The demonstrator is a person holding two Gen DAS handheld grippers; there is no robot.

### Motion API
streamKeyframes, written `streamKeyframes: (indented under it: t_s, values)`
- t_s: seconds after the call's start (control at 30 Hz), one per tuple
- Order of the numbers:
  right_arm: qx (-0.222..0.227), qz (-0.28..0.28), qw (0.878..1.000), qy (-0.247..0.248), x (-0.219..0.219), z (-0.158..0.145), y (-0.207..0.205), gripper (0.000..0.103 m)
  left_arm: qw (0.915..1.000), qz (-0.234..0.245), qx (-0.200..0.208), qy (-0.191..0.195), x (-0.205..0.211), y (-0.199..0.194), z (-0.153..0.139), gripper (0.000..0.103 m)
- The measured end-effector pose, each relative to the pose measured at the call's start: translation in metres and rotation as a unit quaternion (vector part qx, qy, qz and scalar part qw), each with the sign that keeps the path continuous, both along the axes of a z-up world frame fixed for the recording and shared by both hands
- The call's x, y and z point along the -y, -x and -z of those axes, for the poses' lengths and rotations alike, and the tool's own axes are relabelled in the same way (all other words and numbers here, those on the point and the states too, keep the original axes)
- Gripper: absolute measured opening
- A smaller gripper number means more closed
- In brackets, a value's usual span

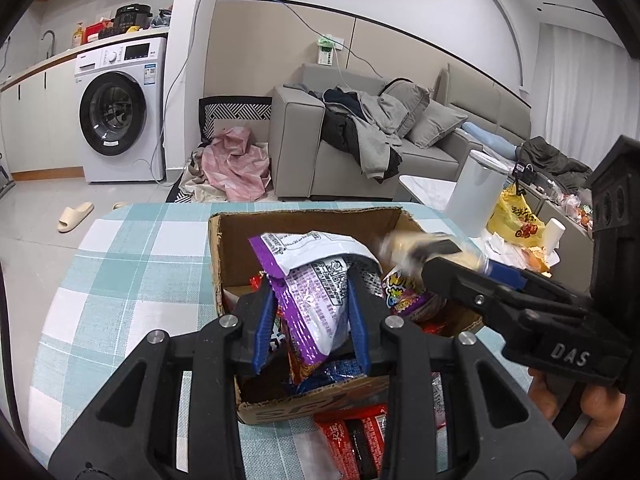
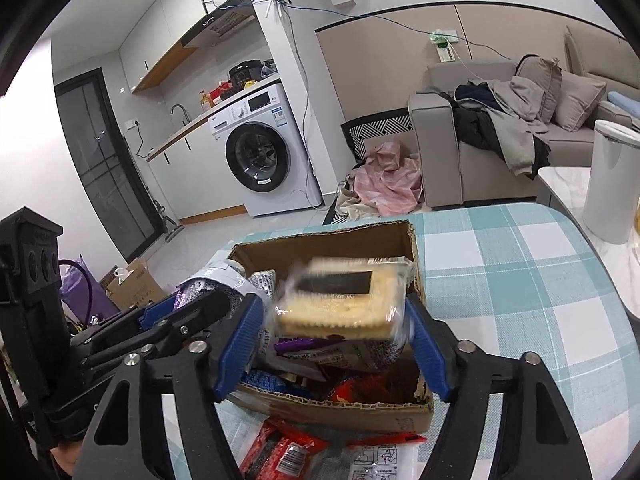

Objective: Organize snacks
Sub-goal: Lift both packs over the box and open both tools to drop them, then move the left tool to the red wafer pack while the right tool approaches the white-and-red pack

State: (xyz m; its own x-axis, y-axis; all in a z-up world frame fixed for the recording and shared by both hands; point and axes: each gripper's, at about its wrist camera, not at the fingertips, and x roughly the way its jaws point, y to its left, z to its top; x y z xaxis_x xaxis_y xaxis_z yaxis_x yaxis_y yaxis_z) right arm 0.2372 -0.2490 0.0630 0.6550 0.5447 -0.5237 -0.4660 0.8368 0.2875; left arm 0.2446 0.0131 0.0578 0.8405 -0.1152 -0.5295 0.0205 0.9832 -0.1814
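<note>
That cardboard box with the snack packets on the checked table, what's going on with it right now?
A person is filling the brown cardboard box with snacks, holding a two-finger tool in each hand. The left tool is shut on a purple and white foil snack bag above the box. The right tool stands open around a clear-wrapped pack of pale crackers, which looks blurred, as if dropping in. Red packets lie on the table.

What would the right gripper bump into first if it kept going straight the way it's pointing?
Probably the cracker pack, blurred between its open fingers, then the snacks piled in the cardboard box below; depth is hard to judge.
</note>
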Motion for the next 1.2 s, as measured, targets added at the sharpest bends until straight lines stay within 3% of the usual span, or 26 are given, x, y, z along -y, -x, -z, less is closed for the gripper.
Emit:
streamKeyframes:
  t_s: [0.13, 0.2, 0.27, 0.33, 0.4, 0.53, 0.8, 1.2]
  values:
    - [0.009, -0.001, 1.000, 0.001, 0.007, -0.002, 0.004, 0.080, 0.9998, 0.006, -0.004, -0.020, 0.008, 0.000, 0.002, 0.038]
    - [0.013, 0.001, 1.000, 0.003, 0.012, -0.004, 0.006, 0.082, 0.9997, 0.007, -0.007, -0.023, 0.011, 0.003, 0.004, 0.051]
    - [0.015, 0.003, 1.000, 0.005, 0.016, -0.006, 0.010, 0.087, 0.9998, 0.007, -0.003, -0.020, 0.011, 0.008, 0.004, 0.072]
    - [0.014, 0.002, 1.000, 0.006, 0.021, -0.008, 0.013, 0.094, 0.9998, 0.003, 0.005, -0.021, 0.008, 0.017, 0.004, 0.085]
    - [0.015, 0.002, 1.000, 0.004, 0.026, -0.009, 0.016, 0.099, 0.9997, 0.001, 0.010, -0.024, 0.007, 0.025, 0.002, 0.086]
    - [0.005, 0.004, 1.000, 0.009, 0.035, -0.007, 0.022, 0.102, 0.9997, -0.005, 0.007, -0.022, 0.001, 0.041, 0.000, 0.102]
    - [-0.004, 0.004, 1.000, 0.024, 0.047, 0.000, 0.038, 0.103, 0.9996, -0.011, 0.012, -0.022, -0.008, 0.085, -0.003, 0.102]
    - [-0.021, 0.000, 0.997, 0.071, 0.055, 0.020, 0.062, 0.103, 0.9991, -0.020, -0.012, -0.035, -0.003, 0.120, 0.009, 0.102]
